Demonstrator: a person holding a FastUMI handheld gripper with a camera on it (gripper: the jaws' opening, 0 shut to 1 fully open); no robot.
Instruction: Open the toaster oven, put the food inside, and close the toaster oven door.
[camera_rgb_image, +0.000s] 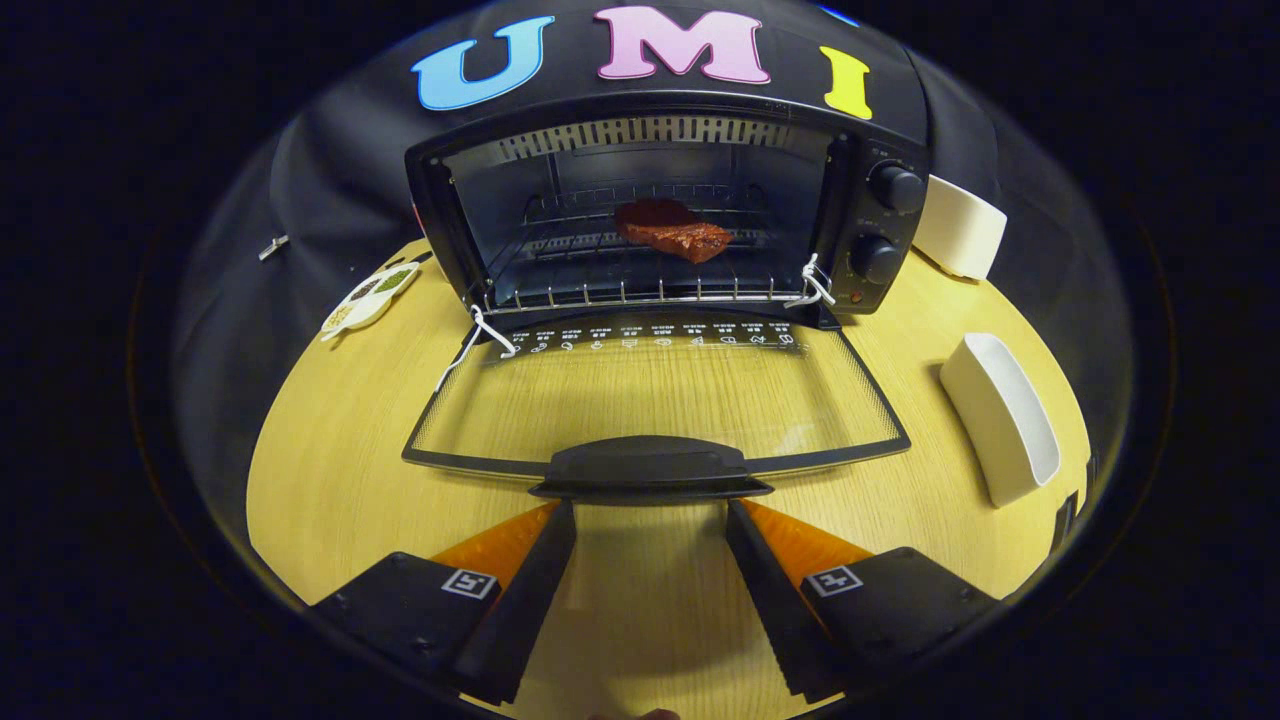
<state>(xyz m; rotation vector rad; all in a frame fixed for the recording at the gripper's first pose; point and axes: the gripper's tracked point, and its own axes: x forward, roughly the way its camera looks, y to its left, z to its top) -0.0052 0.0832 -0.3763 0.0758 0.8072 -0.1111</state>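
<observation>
- While the black toaster oven (660, 200) stands at the back of the pale wooden table (330, 500) with its cavity exposed, its glass door (655, 400) lies folded down flat toward the gripper (650, 515).
- The gripper's two fingers are spread apart with nothing between them; their tips sit just short of the door's black handle (650, 470), one toward each end of it, and whether they touch it I cannot tell.
- A reddish-brown slab of food (672, 230) rests on the wire rack (630, 265) inside the oven, toward the back.
- White cords (815, 285) are tied at the two front corners of the rack.
- Two black knobs (897, 187) sit one above the other on the oven's right panel.
- A white rectangular dish (1000, 418) lies on the table to the right of the door, and another white container (960, 228) stands just beside the oven's right wall.
- A small white tray holding green and yellow portions (368, 297) lies left of the oven.
</observation>
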